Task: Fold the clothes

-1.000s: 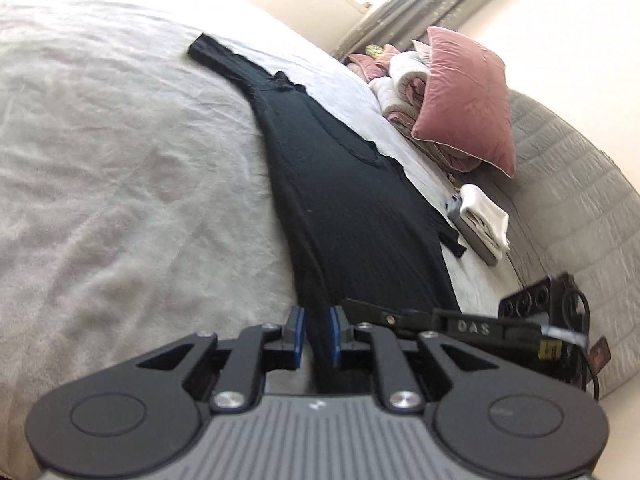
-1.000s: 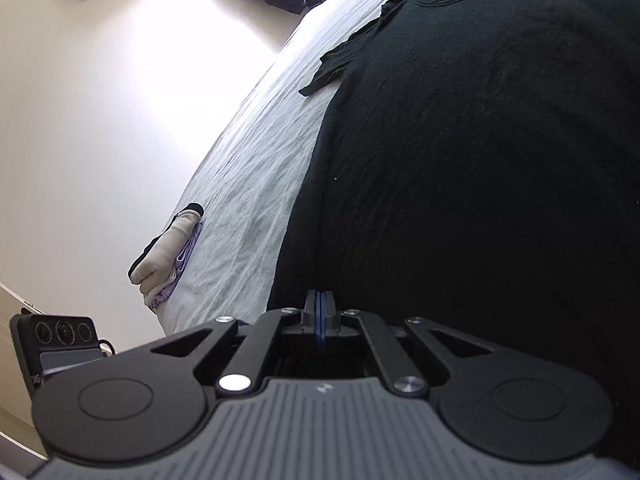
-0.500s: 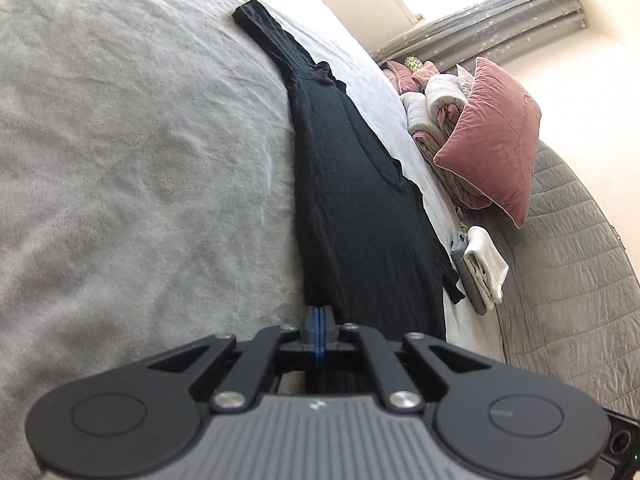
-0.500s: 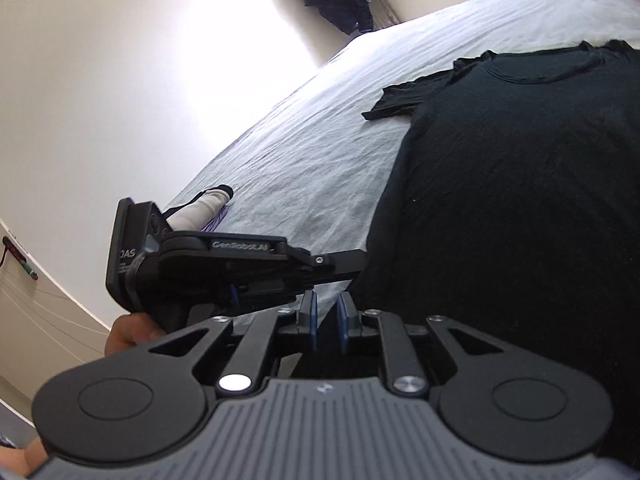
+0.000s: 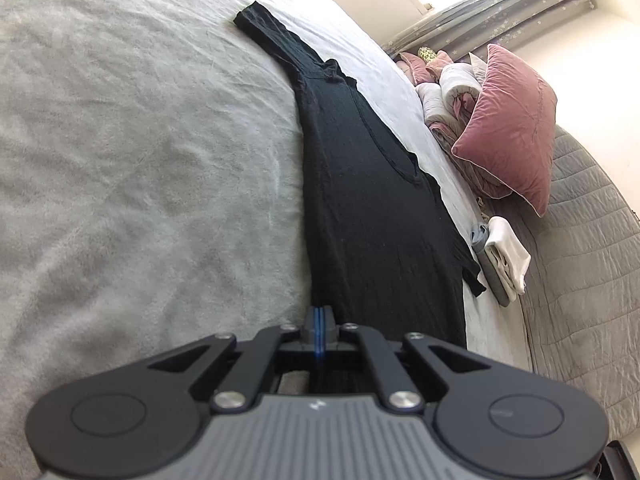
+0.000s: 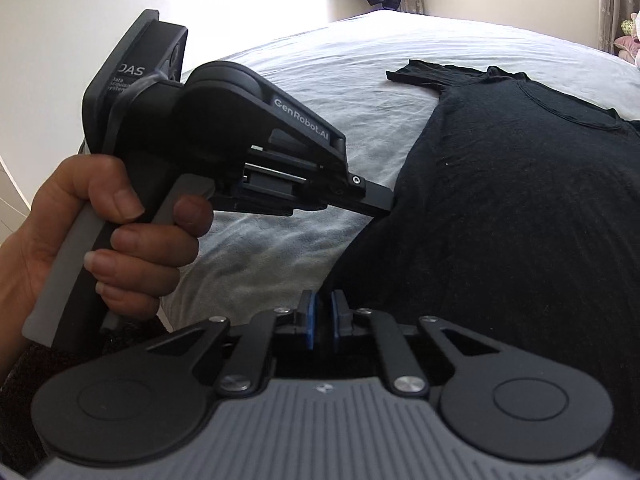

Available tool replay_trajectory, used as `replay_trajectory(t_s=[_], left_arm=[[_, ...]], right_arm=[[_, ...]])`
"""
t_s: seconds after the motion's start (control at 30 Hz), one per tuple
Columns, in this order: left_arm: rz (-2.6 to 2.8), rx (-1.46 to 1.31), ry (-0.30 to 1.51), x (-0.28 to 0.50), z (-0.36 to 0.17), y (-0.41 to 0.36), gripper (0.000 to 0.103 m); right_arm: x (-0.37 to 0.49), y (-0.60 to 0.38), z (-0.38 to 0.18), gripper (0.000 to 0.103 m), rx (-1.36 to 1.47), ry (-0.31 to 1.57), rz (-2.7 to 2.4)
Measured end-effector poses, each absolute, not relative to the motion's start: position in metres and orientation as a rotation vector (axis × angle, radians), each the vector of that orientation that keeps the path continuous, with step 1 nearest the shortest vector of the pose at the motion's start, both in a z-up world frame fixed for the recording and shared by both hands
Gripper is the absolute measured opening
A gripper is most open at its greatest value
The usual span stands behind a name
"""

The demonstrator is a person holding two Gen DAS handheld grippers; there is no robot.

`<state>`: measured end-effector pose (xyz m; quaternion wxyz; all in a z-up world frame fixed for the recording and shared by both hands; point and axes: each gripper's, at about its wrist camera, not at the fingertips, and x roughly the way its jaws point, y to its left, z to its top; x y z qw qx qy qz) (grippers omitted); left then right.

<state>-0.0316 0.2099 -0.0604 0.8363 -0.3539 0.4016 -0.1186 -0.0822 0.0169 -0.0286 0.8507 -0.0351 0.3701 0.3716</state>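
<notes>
Black and lying flat on the grey bedspread (image 5: 120,168), the T-shirt (image 5: 368,216) is stretching lengthwise away from the left wrist camera, hem nearest, neckline and one short sleeve reaching toward the far edge of the bed. In the right wrist view the same shirt is filling the right side, its collar pointing toward the window wall.

Closed fully, the left gripper (image 5: 319,322) is showing blue pads pressed together at the shirt's near hem; whether cloth is pinched between them cannot be told from its own view. From the right wrist view its fingertips are meeting the shirt's side edge, with a hand (image 6: 80,240) wrapping its grey handle. White lettering on that tool is reading "GenRobot.AI" and "DAS".

Narrowly parted and closing, the right gripper (image 6: 322,320) is hovering over the shirt's near edge, nothing seen between the pads.

A pink cushion (image 5: 508,136) and folded white laundry (image 5: 508,256) are sitting beside the shirt.
</notes>
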Motion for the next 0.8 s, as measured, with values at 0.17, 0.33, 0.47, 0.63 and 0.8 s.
replay_trajectory(t_s=[0.17, 0.33, 0.47, 0.63, 0.8], left_arm=[[-0.225, -0.681, 0.805, -0.039, -0.042, 0.223, 0.000], [-0.183, -0.628, 0.787, -0.043, -0.031, 0.240, 0.000], [-0.125, -0.553, 0.824, -0.042, -0.037, 0.251, 0.000], [-0.143, -0.551, 0.858, -0.035, -0.051, 0.264, 0.000], [-0.196, -0.629, 0.845, -0.004, -0.060, 0.275, 0.001]], right_arm=[[-0.077, 0.010, -0.016, 0.006, 0.081, 0.776, 0.862], [-0.066, 0.016, -0.007, 0.006, 0.246, 0.774, 0.967], [-0.060, 0.038, -0.014, 0.006, 0.261, 0.810, 1.013], [-0.053, 0.058, -0.044, 0.006, 0.283, 0.908, 1.041], [-0.051, 0.056, -0.058, 0.010, 0.342, 0.954, 1.049]])
